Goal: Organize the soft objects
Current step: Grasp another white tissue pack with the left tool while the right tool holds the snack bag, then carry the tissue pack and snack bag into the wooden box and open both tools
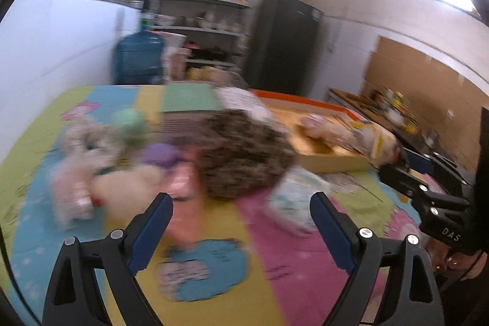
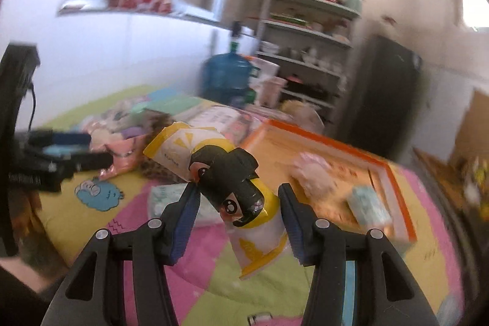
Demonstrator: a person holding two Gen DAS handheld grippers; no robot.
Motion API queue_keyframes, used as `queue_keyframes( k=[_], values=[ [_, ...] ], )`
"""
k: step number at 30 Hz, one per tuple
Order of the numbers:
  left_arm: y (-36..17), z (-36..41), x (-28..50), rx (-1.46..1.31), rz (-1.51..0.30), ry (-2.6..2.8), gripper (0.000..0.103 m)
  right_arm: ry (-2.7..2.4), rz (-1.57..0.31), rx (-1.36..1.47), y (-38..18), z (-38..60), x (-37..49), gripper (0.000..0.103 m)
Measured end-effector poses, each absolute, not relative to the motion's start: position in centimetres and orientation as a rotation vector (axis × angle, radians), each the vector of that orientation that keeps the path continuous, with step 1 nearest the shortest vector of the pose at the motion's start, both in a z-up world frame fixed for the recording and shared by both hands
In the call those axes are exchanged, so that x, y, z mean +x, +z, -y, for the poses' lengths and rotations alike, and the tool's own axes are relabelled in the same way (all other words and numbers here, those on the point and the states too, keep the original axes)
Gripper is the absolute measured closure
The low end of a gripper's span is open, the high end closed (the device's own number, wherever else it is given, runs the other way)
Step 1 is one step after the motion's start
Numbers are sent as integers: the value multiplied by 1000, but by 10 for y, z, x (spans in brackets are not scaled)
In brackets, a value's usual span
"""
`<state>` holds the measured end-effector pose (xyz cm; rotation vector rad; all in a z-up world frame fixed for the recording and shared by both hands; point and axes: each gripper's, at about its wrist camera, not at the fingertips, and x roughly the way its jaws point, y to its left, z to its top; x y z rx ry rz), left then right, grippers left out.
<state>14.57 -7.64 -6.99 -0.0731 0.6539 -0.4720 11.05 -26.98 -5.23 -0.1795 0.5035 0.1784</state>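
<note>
Hovering above the colourful mat [image 1: 226,222], the left gripper [image 1: 241,219] gapes wide, nothing between its fingers. The right gripper [image 2: 238,213] clamps the yellow-and-white plush [image 2: 211,170], just beside the orange tray [image 2: 351,148]. The soft-toy pile [image 1: 122,167] lies ahead.

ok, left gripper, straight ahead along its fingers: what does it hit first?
Probably the pink soft packet lying between the open left gripper fingers' line, with the brown speckled fuzzy cushion just behind it. The picture is motion-blurred, so depth is uncertain.
</note>
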Motion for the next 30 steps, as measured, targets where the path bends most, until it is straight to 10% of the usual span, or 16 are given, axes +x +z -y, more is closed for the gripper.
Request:
queue_keyframes(
  k=[12,18,30],
  values=[
    [-101,144,186,55,-852,-648,15,156,-490,-42,-54,302,81,48],
    [-103,153,185,83,-849,-608,42,161,-492,-16,-60,308,78,48],
    [-97,152,164,41,-802,-596,50,160,-492,1,-61,313,81,48]
  ],
)
